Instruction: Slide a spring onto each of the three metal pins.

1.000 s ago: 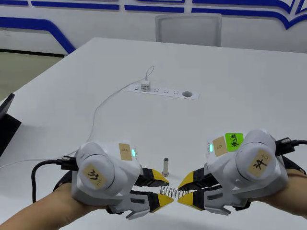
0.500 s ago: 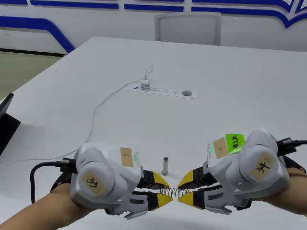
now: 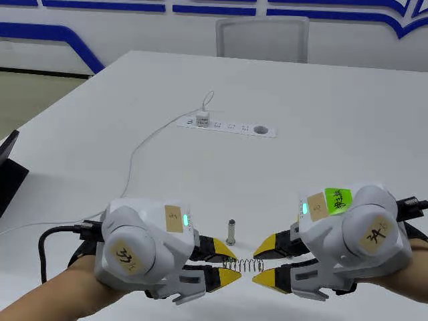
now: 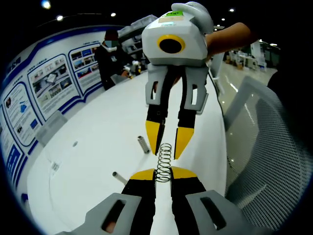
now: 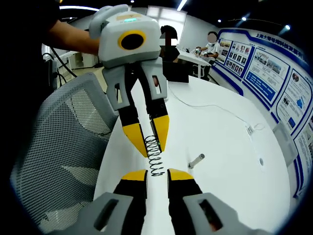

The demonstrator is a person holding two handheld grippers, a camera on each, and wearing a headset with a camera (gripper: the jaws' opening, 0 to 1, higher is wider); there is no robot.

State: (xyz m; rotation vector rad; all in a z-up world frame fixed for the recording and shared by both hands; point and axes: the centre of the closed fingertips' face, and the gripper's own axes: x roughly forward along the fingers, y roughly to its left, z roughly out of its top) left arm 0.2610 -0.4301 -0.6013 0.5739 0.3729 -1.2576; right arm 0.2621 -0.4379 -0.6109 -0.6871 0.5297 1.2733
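A small wire spring (image 3: 243, 265) hangs level just above the white table (image 3: 321, 134), between the two grippers. My left gripper (image 3: 227, 263) is shut on its left end; its yellow tips (image 4: 164, 174) pinch the spring (image 4: 164, 160). My right gripper (image 3: 265, 262) faces it, open, and the spring's free end (image 5: 155, 164) lies at the mouth of the right gripper (image 5: 157, 175) without being squeezed. A short metal pin (image 3: 231, 232) stands upright just beyond the spring. The left gripper view shows that pin (image 4: 143, 145) and a second, thinner one (image 4: 119, 176) nearer by.
A white power strip (image 3: 231, 127) with a plugged-in charger and a thin cable (image 3: 144, 150) lies mid-table. A grey chair (image 3: 262, 40) stands at the far edge, a dark object (image 3: 8, 175) at the left edge. A mesh chair (image 5: 63, 142) is close behind the grippers.
My right gripper has drawn back a little to the right and lower. The spring stays with the left gripper, which has barely moved.
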